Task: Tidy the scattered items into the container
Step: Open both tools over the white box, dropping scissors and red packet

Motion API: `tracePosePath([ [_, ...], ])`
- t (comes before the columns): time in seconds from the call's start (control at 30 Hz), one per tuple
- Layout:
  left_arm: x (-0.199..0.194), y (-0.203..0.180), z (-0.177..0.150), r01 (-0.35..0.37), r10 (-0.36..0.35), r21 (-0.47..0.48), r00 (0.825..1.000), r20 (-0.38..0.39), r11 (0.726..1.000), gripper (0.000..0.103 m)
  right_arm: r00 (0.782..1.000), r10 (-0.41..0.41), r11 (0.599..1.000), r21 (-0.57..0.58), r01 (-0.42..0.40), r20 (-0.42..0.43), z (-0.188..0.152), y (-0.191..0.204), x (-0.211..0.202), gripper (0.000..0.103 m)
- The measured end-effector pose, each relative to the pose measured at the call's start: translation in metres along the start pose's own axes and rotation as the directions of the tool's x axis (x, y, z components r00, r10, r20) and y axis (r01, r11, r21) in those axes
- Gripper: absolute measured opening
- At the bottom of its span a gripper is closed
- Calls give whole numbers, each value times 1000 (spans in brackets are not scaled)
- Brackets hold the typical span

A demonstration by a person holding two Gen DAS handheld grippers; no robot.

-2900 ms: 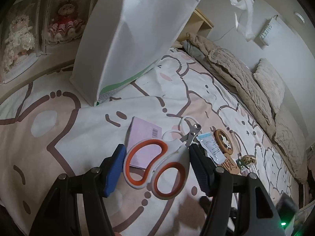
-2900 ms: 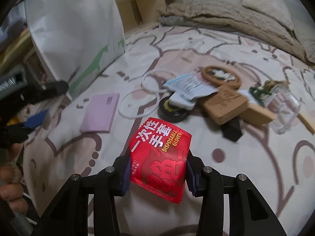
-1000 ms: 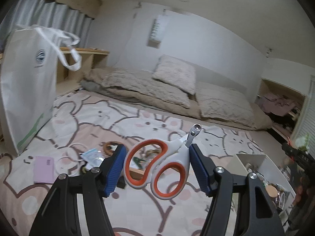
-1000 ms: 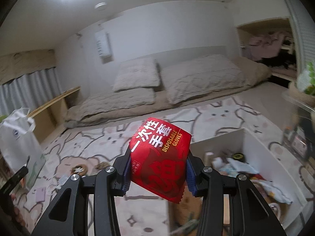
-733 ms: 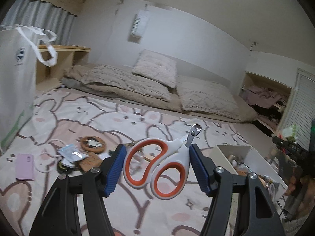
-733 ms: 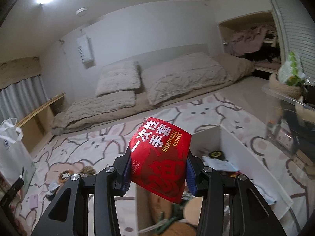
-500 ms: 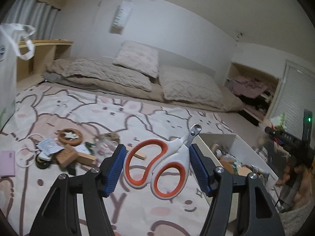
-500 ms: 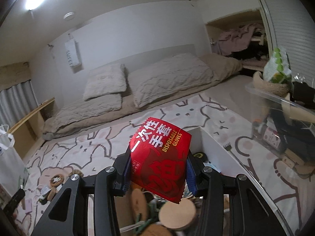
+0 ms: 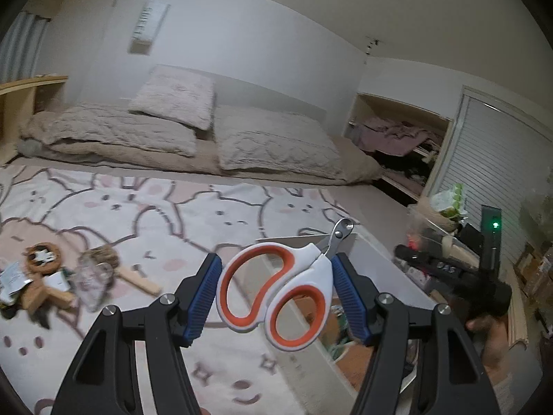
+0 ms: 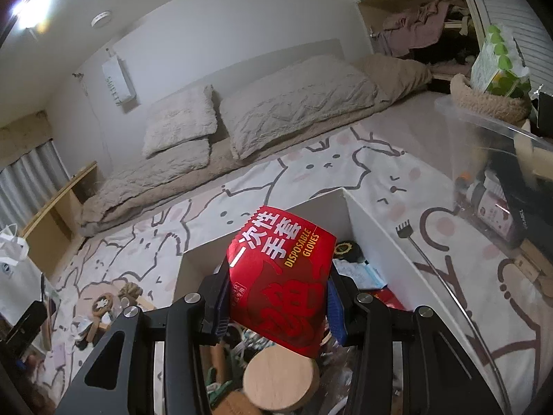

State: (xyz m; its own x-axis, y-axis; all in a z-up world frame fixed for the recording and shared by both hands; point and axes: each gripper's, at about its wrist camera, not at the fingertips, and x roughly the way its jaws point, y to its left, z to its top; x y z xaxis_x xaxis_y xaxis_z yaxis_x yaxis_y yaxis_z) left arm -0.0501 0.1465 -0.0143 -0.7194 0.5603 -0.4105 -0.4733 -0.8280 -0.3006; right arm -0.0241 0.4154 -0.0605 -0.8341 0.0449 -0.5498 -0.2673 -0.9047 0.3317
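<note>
Scissors [image 9: 276, 295], clamped by the handles in the left gripper [image 9: 276, 297] short of the white container [image 9: 376, 276], may drop outside; right view: glove packet [image 10: 281, 276], pinched by the right gripper [image 10: 278, 302] above its crowded contents, may slide off

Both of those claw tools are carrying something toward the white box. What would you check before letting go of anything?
1. Red glove packet gripped by the right gripper: ok.
2. Packet above the white box: ok; the box's contents show beneath it.
3. Room in the box: cannot tell; a wooden disc and other clutter lie right below.
4. Scissors gripped by the left gripper: ok.
5. Scissors above the box: not ok; the rim is only just ahead of them.
6. Grippers clear of each other: ok.
</note>
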Motion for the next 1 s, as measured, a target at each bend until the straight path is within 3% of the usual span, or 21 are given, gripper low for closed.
tracePosePath([
  [0.07, 13, -11, 5, 16, -16, 7, 1000, -9, 1000, 65, 1000, 4, 1000, 11, -4, 1, 3, -4, 3, 46],
  [0.1, 19, -15, 8, 23, -23, 9, 1000, -14, 1000, 65, 1000, 9, 1000, 27, -8, -4, 4, -7, 5, 51],
  [0.23, 46, -31, 20, 51, -50, 14, 998, -37, 999, 65, 1000, 1, 998, 66, -2, 22, 0, -13, 6, 92],
  [0.6, 125, -64, 40, 89, -88, -2, 979, -183, 996, 65, 998, 49, 987, 154, -56, 45, 1, -40, -5, 92],
  [1.0, 209, -78, 16, 34, -25, 16, 915, -402, 999, 65, 997, 53, 984, 167, -63, 59, 3, -46, -9, 92],
])
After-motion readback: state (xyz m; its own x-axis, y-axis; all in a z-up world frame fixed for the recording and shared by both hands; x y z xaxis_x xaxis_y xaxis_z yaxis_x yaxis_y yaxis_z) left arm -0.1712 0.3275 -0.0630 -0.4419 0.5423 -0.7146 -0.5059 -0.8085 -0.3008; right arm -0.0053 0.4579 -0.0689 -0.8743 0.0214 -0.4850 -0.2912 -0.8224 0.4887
